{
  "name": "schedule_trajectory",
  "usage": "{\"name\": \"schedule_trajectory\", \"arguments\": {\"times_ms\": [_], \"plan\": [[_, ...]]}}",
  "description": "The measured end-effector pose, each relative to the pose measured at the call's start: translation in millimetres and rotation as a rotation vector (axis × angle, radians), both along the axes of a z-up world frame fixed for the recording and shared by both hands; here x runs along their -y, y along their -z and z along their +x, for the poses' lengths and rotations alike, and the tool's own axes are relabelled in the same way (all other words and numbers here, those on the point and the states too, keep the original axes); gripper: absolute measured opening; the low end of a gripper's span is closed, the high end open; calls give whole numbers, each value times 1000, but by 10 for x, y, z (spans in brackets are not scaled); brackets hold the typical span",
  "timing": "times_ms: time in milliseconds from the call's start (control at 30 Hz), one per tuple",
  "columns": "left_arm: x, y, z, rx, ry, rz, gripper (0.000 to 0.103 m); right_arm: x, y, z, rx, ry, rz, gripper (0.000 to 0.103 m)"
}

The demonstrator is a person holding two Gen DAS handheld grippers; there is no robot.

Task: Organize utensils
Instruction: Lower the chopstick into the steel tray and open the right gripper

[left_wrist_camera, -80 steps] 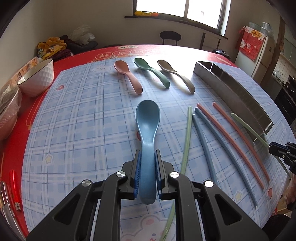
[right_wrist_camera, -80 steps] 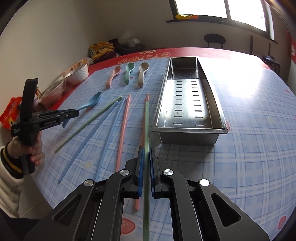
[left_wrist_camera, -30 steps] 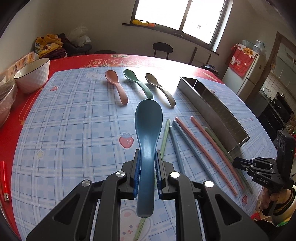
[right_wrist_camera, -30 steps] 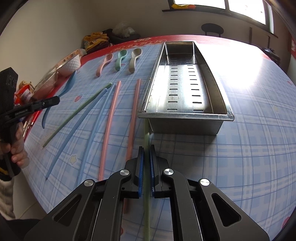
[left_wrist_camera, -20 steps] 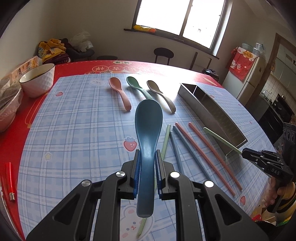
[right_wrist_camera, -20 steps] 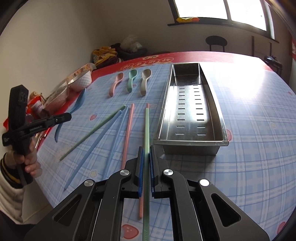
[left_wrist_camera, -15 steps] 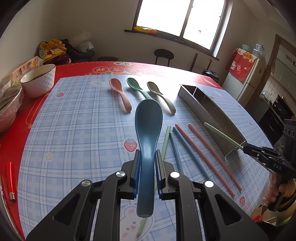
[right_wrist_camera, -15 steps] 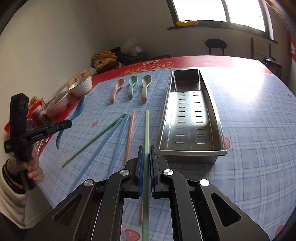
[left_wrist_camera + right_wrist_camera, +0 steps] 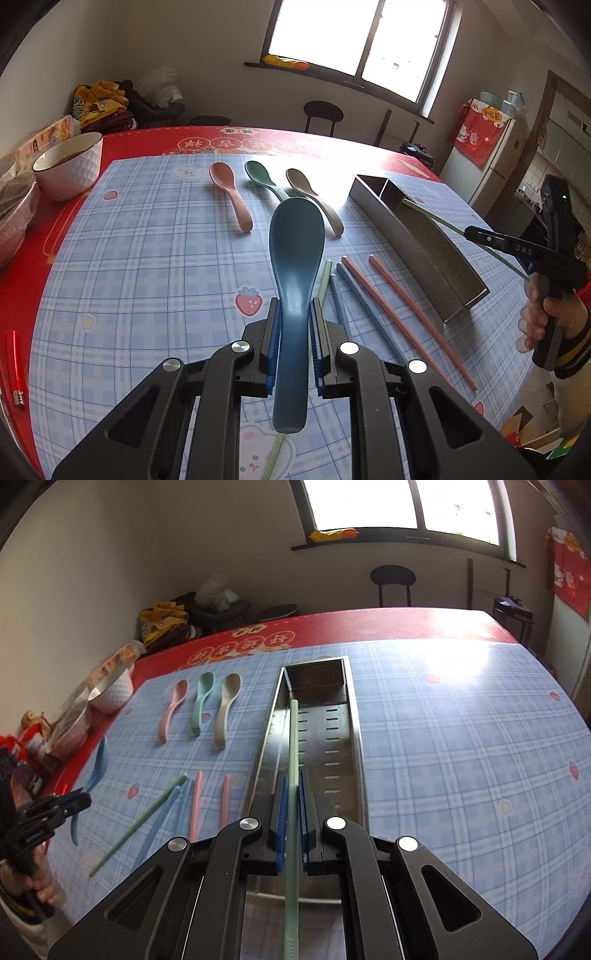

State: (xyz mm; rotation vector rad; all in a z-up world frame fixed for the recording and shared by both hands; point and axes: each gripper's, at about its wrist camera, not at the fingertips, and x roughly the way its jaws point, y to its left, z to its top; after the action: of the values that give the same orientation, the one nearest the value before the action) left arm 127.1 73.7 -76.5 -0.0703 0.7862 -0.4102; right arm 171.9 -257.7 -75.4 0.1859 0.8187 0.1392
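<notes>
The left tool (image 9: 294, 339) is clamped on a blue spoon (image 9: 295, 258) – held above the bench (image 9: 147, 258). The right tool (image 9: 291, 823) pinches a green chopstick (image 9: 293, 753), its tip over the steel tray (image 9: 354, 738)

Blue spoon (image 9: 295, 291) held aloft, bowl forward; pale green chopstick (image 9: 293, 775) held lengthwise over the steel tray (image 9: 354, 738).
</notes>
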Motion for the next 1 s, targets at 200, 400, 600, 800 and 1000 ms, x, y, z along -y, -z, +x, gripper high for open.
{"name": "schedule_trajectory", "arguments": {"times_ms": [200,400,600,800,1000], "plan": [[56,3,44,-3,3,-3,15,8,180,459,-98,44,-2,6],[62,-16,81,0,-3,-4,15,-11,359,652,-164,91,7,6],[78,-4,109,-4,-3,-2,15,-68,411,714,-176,102,-15,6],[133,4,115,-5,5,-5,15,-54,454,707,-188,108,-10,6],[178,1,133,-5,2,-4,15,-10,414,633,-167,96,-7,8]]}}
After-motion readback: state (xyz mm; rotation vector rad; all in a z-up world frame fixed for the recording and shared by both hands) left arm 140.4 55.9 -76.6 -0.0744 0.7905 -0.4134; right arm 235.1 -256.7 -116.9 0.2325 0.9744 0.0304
